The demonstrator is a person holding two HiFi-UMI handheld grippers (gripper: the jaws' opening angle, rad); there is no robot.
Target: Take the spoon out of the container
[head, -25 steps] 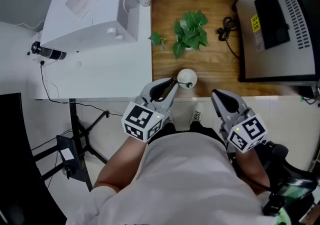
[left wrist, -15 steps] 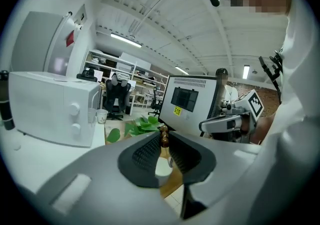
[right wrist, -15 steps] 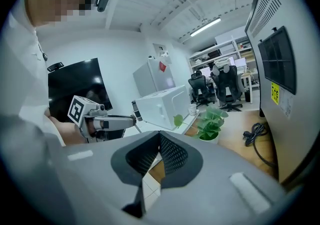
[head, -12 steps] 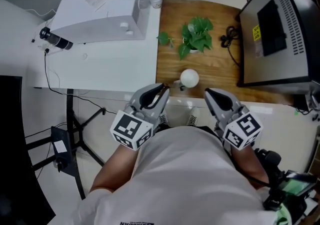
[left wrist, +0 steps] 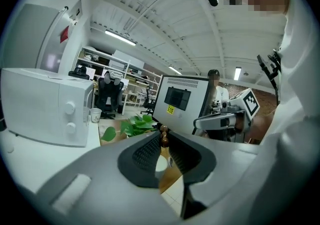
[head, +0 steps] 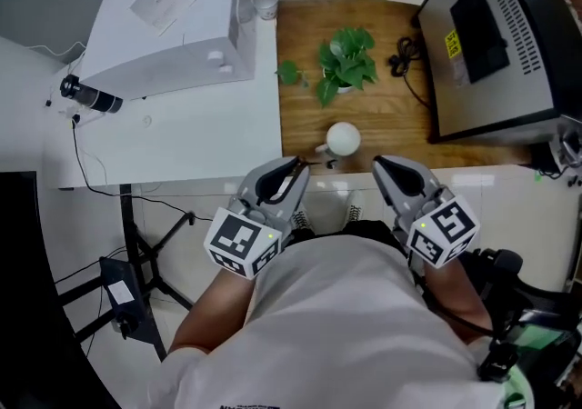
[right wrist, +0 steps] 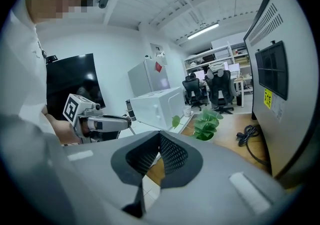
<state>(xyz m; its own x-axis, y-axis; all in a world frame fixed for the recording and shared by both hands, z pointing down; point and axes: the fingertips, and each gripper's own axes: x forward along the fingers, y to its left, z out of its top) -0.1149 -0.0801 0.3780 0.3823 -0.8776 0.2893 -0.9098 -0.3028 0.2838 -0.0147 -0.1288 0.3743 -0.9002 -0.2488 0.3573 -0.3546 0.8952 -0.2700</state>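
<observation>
A round white container (head: 343, 137) stands near the front edge of the wooden table (head: 382, 116). In the left gripper view, a brown beaded spoon handle (left wrist: 163, 136) rises just past my left gripper (left wrist: 164, 143), in line with the narrow gap between its jaws. The white container (left wrist: 161, 163) shows through that gap, and nothing is pinched. In the head view, my left gripper (head: 298, 164) hangs at the table's front edge, a little left of the container. To the container's right, my right gripper (head: 380, 162) has its tips together and holds nothing, as its own view of the right gripper (right wrist: 160, 136) shows.
A potted plant (head: 344, 57) stands behind the container, and a black cable (head: 405, 54) lies to its right. A big dark machine (head: 496, 34) fills the table's right side. On the white table to the left sit a white microwave (head: 168, 21) and a paper cup (head: 265, 4).
My left gripper has drawn back a little from the container toward the table's front edge. The head view has shifted slightly. The right gripper stays about where it was.
</observation>
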